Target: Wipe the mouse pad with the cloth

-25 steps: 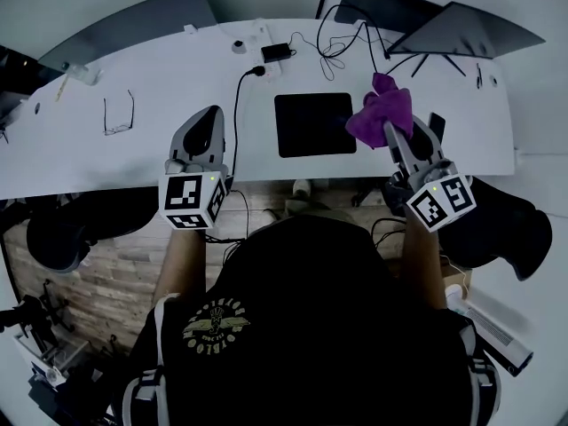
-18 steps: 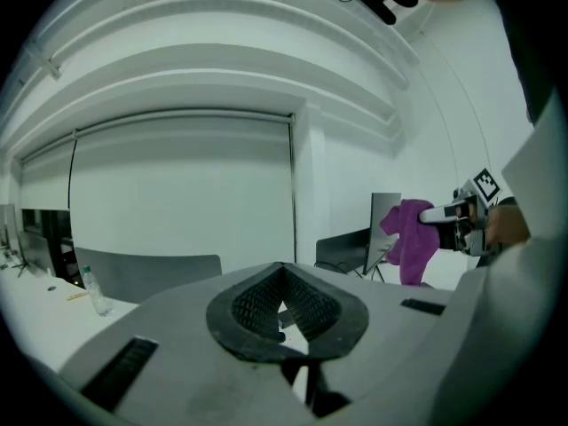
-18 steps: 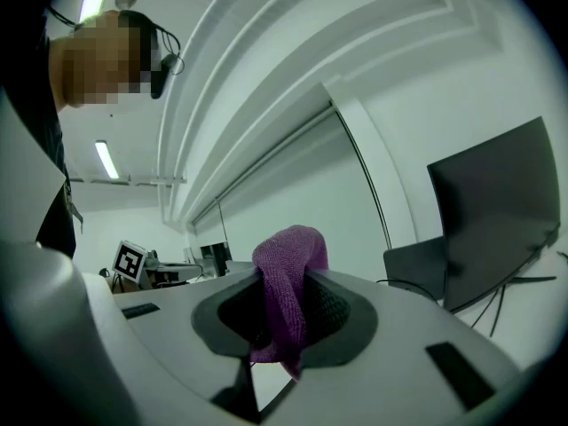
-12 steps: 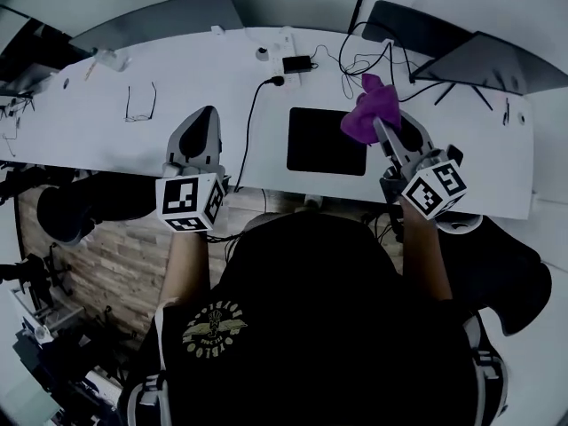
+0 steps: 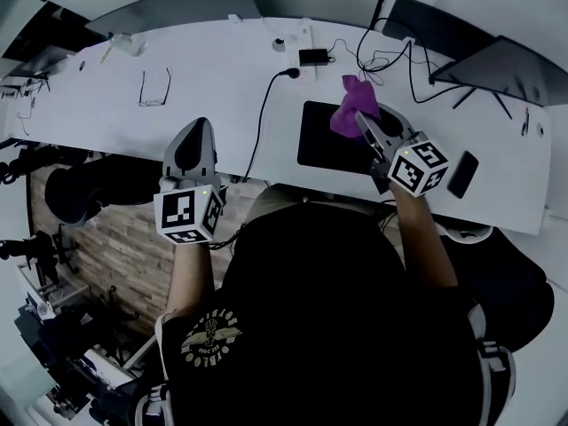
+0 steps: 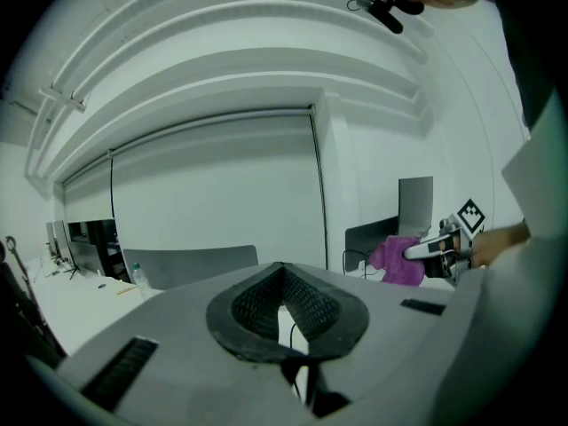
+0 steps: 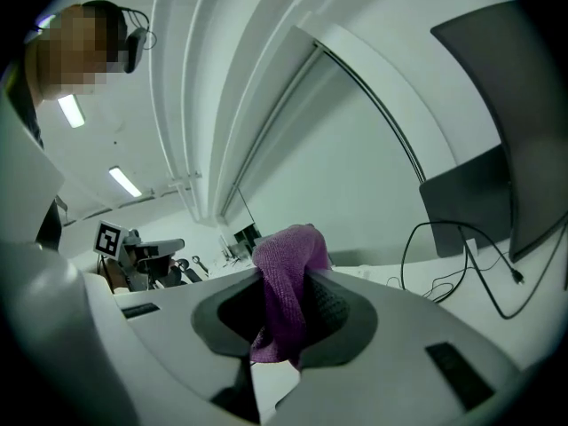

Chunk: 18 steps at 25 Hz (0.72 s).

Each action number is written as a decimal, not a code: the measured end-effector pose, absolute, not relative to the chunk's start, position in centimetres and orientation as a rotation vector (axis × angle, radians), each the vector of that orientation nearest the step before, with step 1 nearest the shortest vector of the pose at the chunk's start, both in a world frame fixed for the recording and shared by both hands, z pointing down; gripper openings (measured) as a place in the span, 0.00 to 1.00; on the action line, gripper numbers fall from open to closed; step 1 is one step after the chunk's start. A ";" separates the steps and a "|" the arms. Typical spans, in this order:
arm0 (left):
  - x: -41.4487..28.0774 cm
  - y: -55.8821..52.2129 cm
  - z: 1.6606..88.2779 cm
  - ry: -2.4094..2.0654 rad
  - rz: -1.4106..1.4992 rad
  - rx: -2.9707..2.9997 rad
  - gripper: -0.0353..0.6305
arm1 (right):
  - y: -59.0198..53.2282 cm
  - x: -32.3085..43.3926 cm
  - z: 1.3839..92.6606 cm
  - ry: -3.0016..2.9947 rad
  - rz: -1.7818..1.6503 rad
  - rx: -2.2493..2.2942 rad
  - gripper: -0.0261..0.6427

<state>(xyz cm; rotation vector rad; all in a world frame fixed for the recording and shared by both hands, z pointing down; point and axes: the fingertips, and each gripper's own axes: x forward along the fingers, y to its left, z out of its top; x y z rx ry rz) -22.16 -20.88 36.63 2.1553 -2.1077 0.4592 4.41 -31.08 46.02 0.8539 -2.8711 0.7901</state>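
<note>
The black mouse pad (image 5: 327,142) lies flat on the white desk (image 5: 222,96), right of centre. My right gripper (image 5: 360,119) is shut on a purple cloth (image 5: 352,105) and holds it above the pad's far right part. In the right gripper view the cloth (image 7: 289,278) bulges up between the pads of the right gripper (image 7: 286,307) and hangs down behind them. My left gripper (image 5: 197,133) hovers at the desk's near edge, left of the pad, shut with nothing in it. The left gripper view shows the left gripper (image 6: 284,278) with its jaws together, and the cloth (image 6: 396,261) off to the right.
A pair of glasses (image 5: 154,87) lies at the desk's left. A black cable (image 5: 266,114) runs from a power strip (image 5: 304,51) down over the near edge. More cables (image 5: 390,56) lie at the back, a dark phone (image 5: 463,174) at the right, and chairs (image 5: 182,7) stand behind the desk.
My right gripper has carried the cloth leftwards, from beside the pad's right edge to over the pad. The left gripper has stayed near the desk's front edge. The head view has shifted.
</note>
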 end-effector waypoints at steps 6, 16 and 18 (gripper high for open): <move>-21.9 -21.8 38.8 -2.041 0.484 2.170 0.06 | -31.0 2.4 50.1 -2.805 0.864 0.816 0.16; -20.1 -28.1 41.3 -1.835 0.531 2.318 0.06 | -31.9 -0.7 56.4 -2.655 1.026 0.850 0.16; -19.7 -29.4 42.0 -1.780 0.540 2.346 0.06 | -32.0 -1.7 57.9 -2.615 1.074 0.852 0.16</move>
